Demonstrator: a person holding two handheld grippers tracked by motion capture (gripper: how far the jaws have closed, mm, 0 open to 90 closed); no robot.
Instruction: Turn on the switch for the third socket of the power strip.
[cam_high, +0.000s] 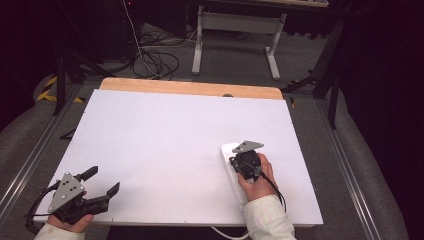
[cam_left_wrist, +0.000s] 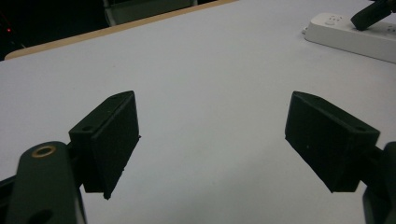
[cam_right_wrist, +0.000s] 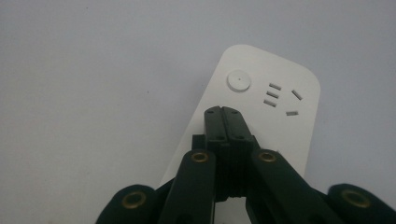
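- Left gripper (cam_high: 102, 182), black with a grey three-cornered plate on top, sits at the near left corner of the white rectangular table top (cam_high: 165, 145), gripped in the person's left hand (cam_high: 75, 222).
- Its jaws are spread wide, released, with nothing but bare white surface between them in the left gripper view (cam_left_wrist: 212, 135).
- Moving right across the board, it's plain white all the way to the middle.
- Over on the right lies the white plastic power strip (cam_high: 229, 150), running lengthwise toward the near edge, its white cable trailing off the front of the table.
- Right gripper (cam_high: 243, 161), held in the person's right hand (cam_high: 257, 182) with a pale sleeve behind, is down over that strip.
- Its jaws are clenched tight together, pad against pad, with nothing between them (cam_right_wrist: 222, 122).
- The closed tips rest over the strip's top face, just short of the round button (cam_right_wrist: 238, 80) and the slot openings (cam_right_wrist: 280, 98); whether they actually touch the strip I cannot tell.
- Far side, a strip of light wooden edge (cam_high: 190, 88) borders the white top.
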